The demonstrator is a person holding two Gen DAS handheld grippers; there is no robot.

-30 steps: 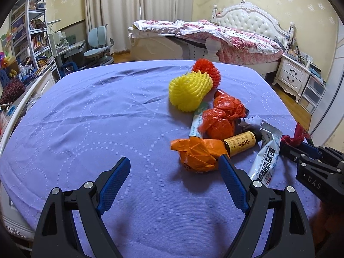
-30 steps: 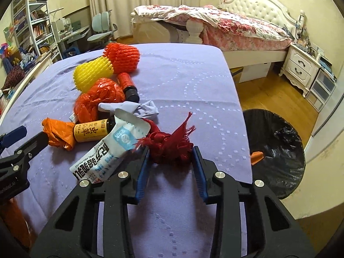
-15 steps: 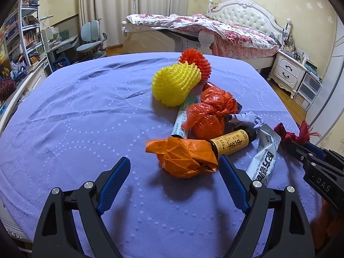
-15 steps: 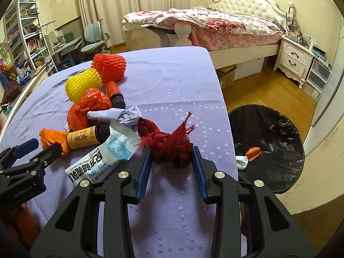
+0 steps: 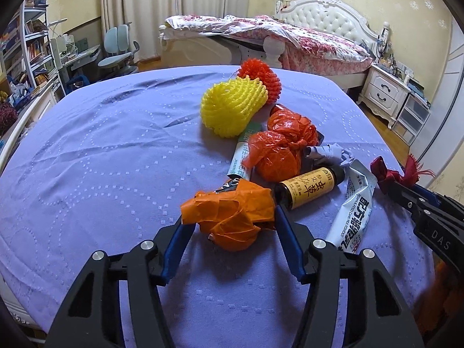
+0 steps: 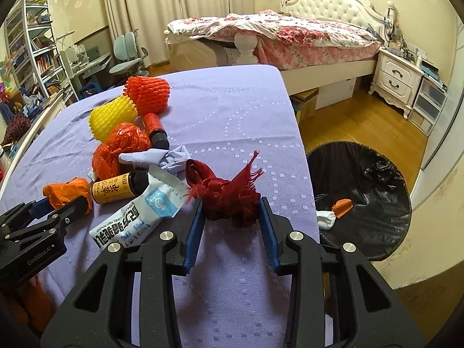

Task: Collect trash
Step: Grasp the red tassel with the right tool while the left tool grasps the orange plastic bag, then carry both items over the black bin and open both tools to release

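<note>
Clearly the left gripper (image 5: pixel 232 229), its jaws just closing, pinches the light, crushable orange plastic wad (image 5: pixel 232 217) mid-bulge, while the right gripper (image 6: pixel 230 217) clasps soft red fringed cloth (image 6: pixel 226 194) between its pads.

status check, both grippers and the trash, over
Left gripper just closed in around orange wrapper wad. Right gripper shut on dark red fringed scrap. Black-lined bin off the table's right edge, path clear.

Lilac tablecloth (image 5: pixel 101 174), dotted ring pattern. On it: yellow foam net (image 5: pixel 232 107), red-orange foam net (image 5: pixel 261 76), orange bag (image 5: pixel 232 217), yellow-labelled brown bottle (image 5: pixel 307 187), dark red tassel cloth (image 6: pixel 226 194). Beside tablecloth: black bin liner (image 6: pixel 374 191).
</note>
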